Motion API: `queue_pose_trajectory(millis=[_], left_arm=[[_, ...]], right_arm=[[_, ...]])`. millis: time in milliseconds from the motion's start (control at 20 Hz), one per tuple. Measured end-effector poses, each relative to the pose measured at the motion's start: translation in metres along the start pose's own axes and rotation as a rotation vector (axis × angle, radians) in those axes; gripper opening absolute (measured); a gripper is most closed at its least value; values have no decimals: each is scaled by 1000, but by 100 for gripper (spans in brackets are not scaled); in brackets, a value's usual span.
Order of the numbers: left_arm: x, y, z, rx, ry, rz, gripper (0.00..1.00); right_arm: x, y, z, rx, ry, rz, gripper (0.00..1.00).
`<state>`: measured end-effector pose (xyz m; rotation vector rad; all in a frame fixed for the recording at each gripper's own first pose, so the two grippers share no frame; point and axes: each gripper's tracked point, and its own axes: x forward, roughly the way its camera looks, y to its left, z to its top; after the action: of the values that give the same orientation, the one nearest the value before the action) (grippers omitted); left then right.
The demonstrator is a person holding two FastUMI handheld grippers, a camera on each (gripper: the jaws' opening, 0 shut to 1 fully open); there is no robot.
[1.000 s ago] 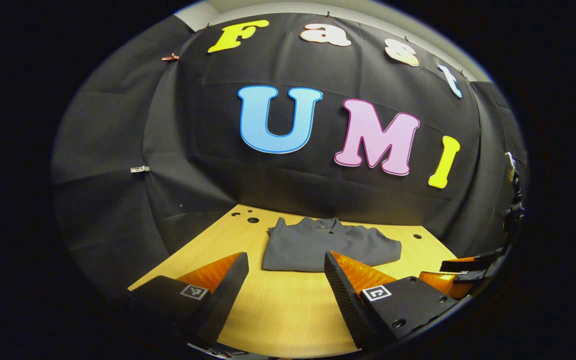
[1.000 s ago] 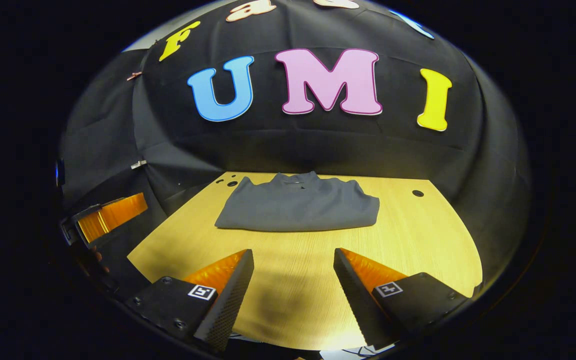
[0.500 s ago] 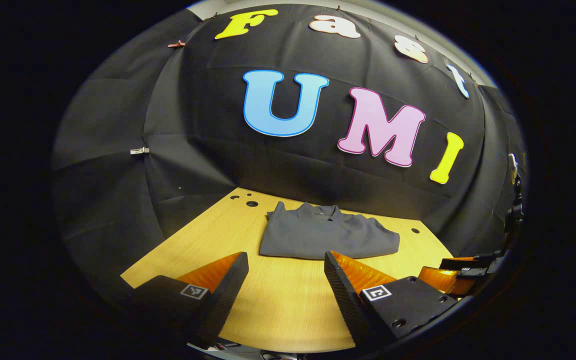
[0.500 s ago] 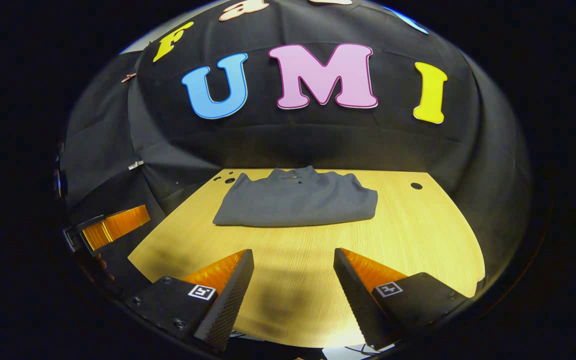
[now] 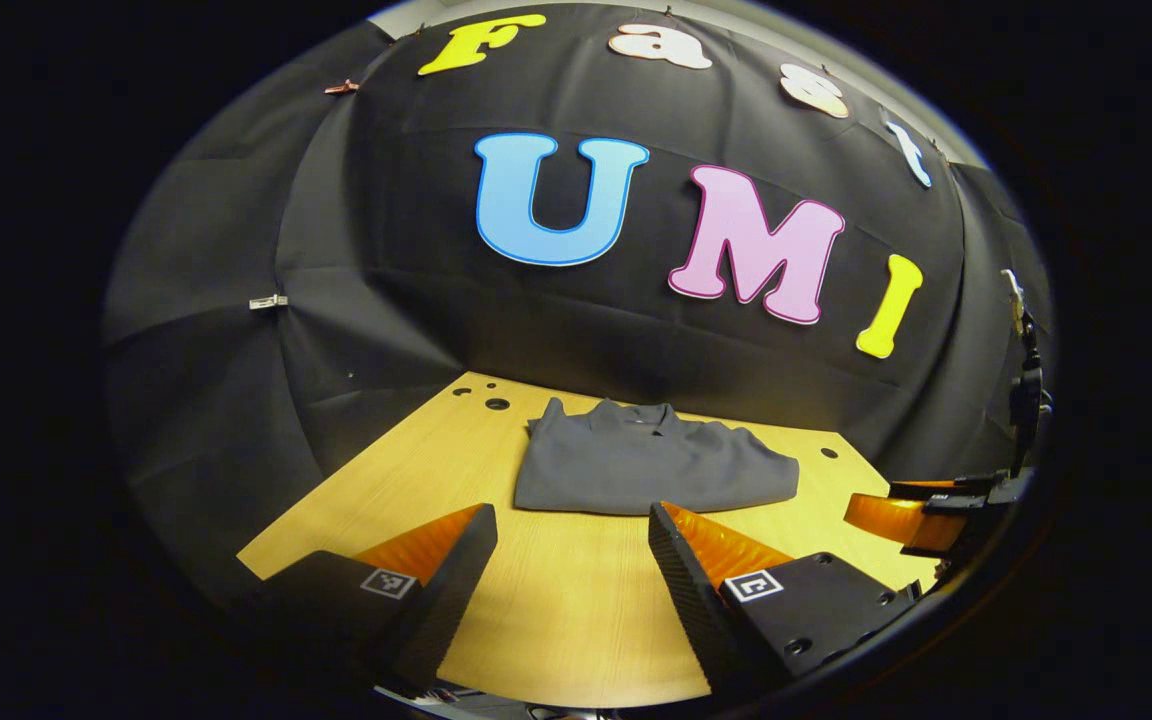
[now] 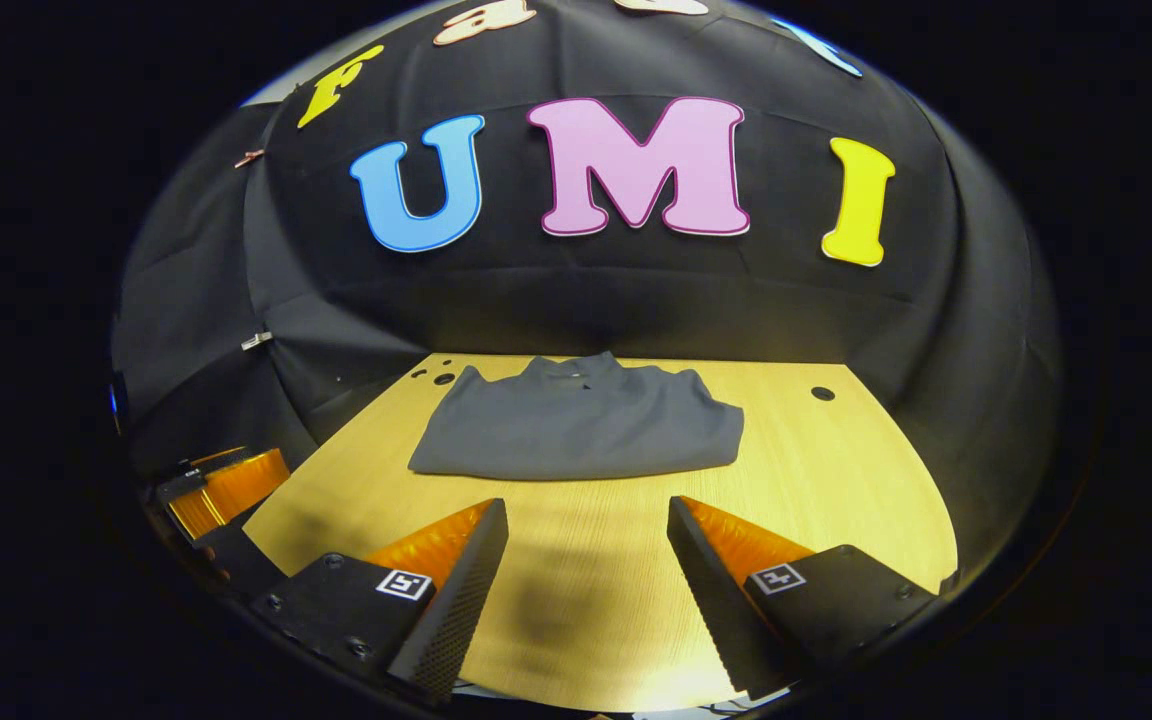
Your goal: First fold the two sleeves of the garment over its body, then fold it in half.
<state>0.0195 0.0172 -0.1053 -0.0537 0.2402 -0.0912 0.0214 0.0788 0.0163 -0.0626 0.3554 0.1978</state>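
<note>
My left gripper sits at the bottom centre of the left gripper view with its jaws spread wide and nothing between them, hanging above the near part of the pale wood-grain tabletop. My right gripper is the same in the right gripper view: jaws spread, empty, over bare wood.

The dark grey collared garment lies flat on the far half of the tabletop, just in front of the black cloth wall. It is a compact rectangle with its sleeves tucked in and its body doubled over, the collar at the far edge. In the left gripper view it sits a little right of centre, its near edge just above the tip of my right-hand finger; in the right gripper view the garment sits at centre, well apart from both fingers, with a broad band of bare tabletop to its right.

The left gripper view catches my right gripper at the far right edge, low and beside the tabletop; I cannot tell its opening from there. The right gripper view catches my left gripper at the lower left edge. Small dark round holes in the tabletop's far left corner appear in both views, and a single hole lies to the right of the garment
</note>
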Motion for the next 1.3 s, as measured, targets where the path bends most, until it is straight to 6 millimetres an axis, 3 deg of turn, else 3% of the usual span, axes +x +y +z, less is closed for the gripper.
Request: queue_pose_trajectory(millis=[500, 800, 1000, 1050, 1100, 1300], left_arm=[[4, 23, -7, 23, 3, 32, 96], [0, 29, 7, 37, -3, 56, 96], [-9, 31, 20, 50, -32, 86, 96], [-13, 30, 22, 44, -37, 91, 92], [-17, 30, 21, 38, -39, 94, 96], [-31, 31, 19, 47, -38, 110, 96]], right_arm=[[2, -8, 12, -25, -6, -18, 99], [1, -5, 7, -39, 24, -21, 99], [6, 13, -7, -64, 83, 24, 99], [7, 19, -8, -67, 91, 38, 99], [10, 25, -8, -69, 93, 51, 99], [16, 42, -6, -79, 93, 88, 99]])
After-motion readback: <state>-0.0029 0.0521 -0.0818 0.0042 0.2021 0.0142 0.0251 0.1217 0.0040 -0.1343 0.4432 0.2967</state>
